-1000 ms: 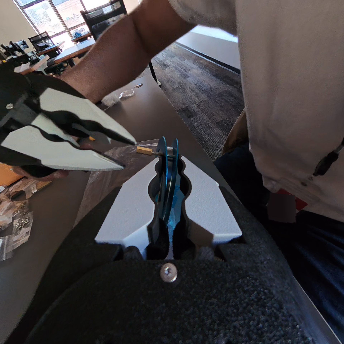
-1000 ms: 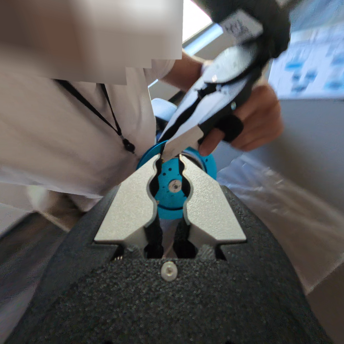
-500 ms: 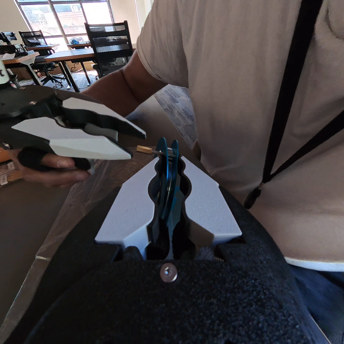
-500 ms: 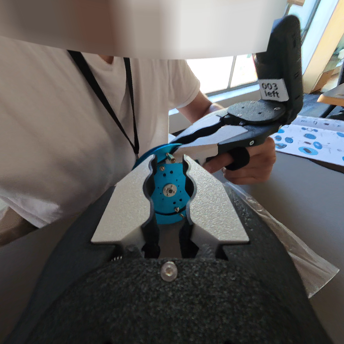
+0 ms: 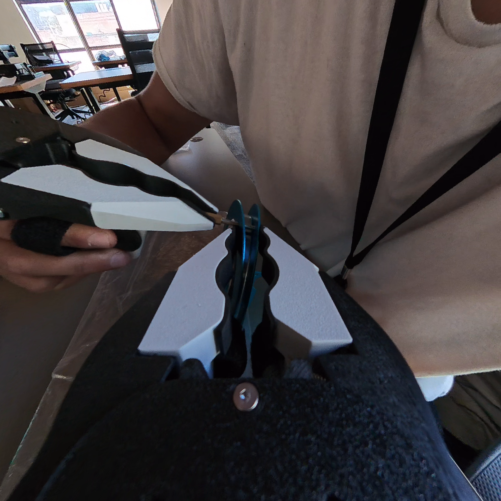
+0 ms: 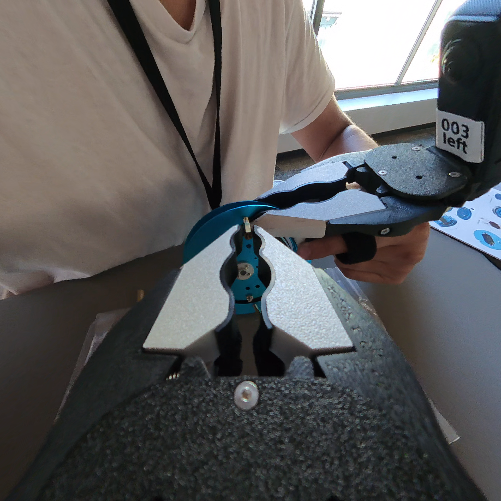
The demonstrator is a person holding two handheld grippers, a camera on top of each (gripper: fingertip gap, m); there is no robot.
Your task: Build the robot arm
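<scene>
Over a grey-brown worktop (image 5: 32,325), with a crinkled clear plastic sheet (image 5: 130,271) spread across it below the action. Back in the room: bright windows (image 5: 81,24), long desks (image 5: 103,77), a black office chair (image 5: 135,48). On the right wrist view, a printed sheet (image 6: 482,230) with blue pictures lying at the far right of the worktop.

Up in the air, clear of the worktop: left tongs (image 5: 245,230) pressed together on a blue double-disc wheel (image 5: 240,260), gripped edge-on by its rims, flat face turned toward the other camera. Coming in from the side, right tongs (image 6: 248,227) pinching a small brass standoff (image 6: 247,225) right at the tips, at the top of the wheel's face, on a thin pin through both discs. Fingers of the right hand (image 5: 54,257) wrapped under the handle, one in a black loop; same for the left hand (image 6: 379,257).

Tight quarters toward the body: cream T-shirt (image 5: 298,108) and black lanyard (image 5: 379,135) just behind the wheel. Open room to the sides and down to the plastic sheet; worktop edge running past the shirt.

Hard to make out: the lower half of the wheel, buried between the left tongs' white pads. Hub screw and small holes showing only through the gap in the right tongs. Cannot tell how far the standoff sits on its pin. Both handles cut off by the frame.
</scene>
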